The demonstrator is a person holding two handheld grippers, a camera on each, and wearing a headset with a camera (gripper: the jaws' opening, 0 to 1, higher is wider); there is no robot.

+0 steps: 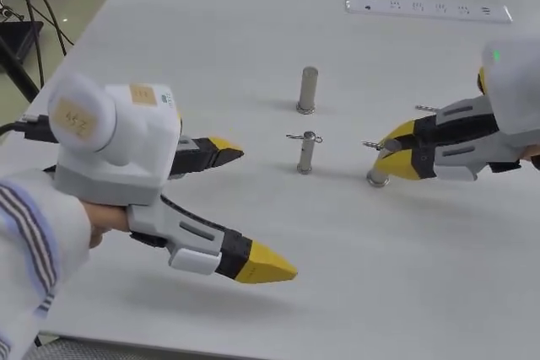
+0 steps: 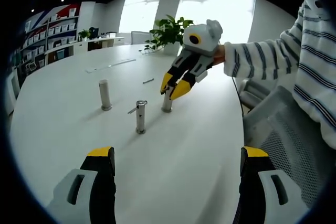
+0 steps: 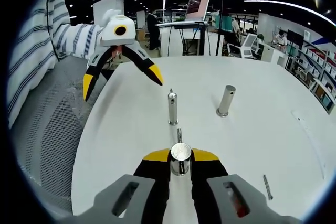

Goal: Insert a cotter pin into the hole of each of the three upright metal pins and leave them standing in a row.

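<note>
- White and matt, the bench (image 1: 253,6) is seen carrying all the parts, with a long power strip (image 1: 429,8) laid near its far edge.
- The left tongs (image 1: 268,212) are held above the near part of the bench by a hand in a striped sleeve (image 1: 25,233). Their yellow-tipped arms are spread wide apart with nothing between them, well clear of the pins.
- The right tongs (image 1: 390,158) are brought in from the right and are clamped about the top of the nearest metal pin (image 1: 377,178), whose foot is set on the bench. In the head view this pin looks tilted.
- The middle metal pin (image 1: 305,158) is stood upright just left of the clamped one. The far metal pin (image 1: 308,90) is stood upright beyond it, with its top bare.
- A cotter pin (image 1: 297,136) is seen passed through the head of the middle metal pin.
- A second cotter pin (image 1: 371,145) is seen jutting from the tips of the right tongs at the top of the nearest metal pin.
- A loose cotter pin (image 1: 426,109) is left lying flat on the bench, behind the right tongs.
</note>
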